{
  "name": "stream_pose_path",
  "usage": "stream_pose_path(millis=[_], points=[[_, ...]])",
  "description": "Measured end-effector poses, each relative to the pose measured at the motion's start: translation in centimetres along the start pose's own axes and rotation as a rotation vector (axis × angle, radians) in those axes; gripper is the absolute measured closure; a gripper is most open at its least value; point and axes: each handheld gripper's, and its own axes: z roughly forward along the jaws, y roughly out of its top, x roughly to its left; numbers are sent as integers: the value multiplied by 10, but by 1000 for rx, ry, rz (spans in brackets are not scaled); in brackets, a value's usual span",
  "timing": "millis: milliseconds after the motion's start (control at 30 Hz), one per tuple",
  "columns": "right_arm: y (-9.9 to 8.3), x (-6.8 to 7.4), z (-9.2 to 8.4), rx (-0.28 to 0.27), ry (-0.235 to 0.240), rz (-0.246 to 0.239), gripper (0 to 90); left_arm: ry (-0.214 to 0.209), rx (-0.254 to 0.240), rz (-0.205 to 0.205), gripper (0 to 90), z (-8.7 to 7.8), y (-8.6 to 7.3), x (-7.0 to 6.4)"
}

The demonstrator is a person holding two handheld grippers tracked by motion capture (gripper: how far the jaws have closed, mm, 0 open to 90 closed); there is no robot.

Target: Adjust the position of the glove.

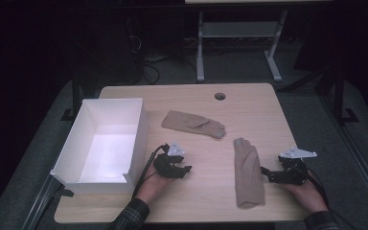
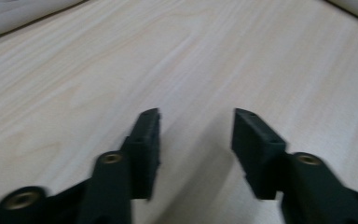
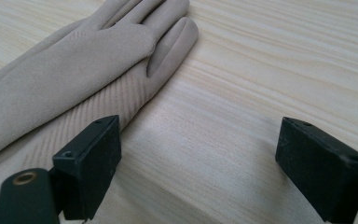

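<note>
Both hands enter from the near table edge. Left gripper [image 1: 184, 169], jaws apart and empty over bare wood, sits beside the white box [image 1: 74, 143]. Right gripper [image 1: 264, 173], jaws wide apart, rests just right of the near beige glove [image 1: 247, 171], lying lengthwise on the table [image 1: 258, 103]. Second glove [image 1: 192, 123] lies farther back, near the centre.

— Where is the box [image 1: 106, 143]?
— On the left side of the table [image 1: 249, 98], right at its edge.
— And the gloves?
— One glove [image 1: 193, 124] lies in the middle, just right of the box. The other glove [image 1: 247, 172] lies nearer the person, between the two grippers.
— Which gripper is by the box?
— The left gripper [image 1: 178, 171]. The right gripper [image 1: 266, 174] is just beside the near glove.
</note>
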Motion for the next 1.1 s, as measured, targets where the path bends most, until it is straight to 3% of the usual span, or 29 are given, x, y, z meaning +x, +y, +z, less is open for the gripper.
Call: stream_pose_path(millis=[233, 333, 767, 1100], points=[[0, 0, 0, 1, 6, -5, 137, 14, -8, -47, 801, 4, 17, 14], [0, 0, 0, 1, 6, -5, 137, 21, -22, -49, 885, 7, 26, 22], [0, 0, 0, 2, 8, -6, 137, 72, -87, -34, 895, 35, 69, 52], [0, 0, 0, 1, 8, -6, 138, 78, -77, -39, 896, 66, 86, 71]])
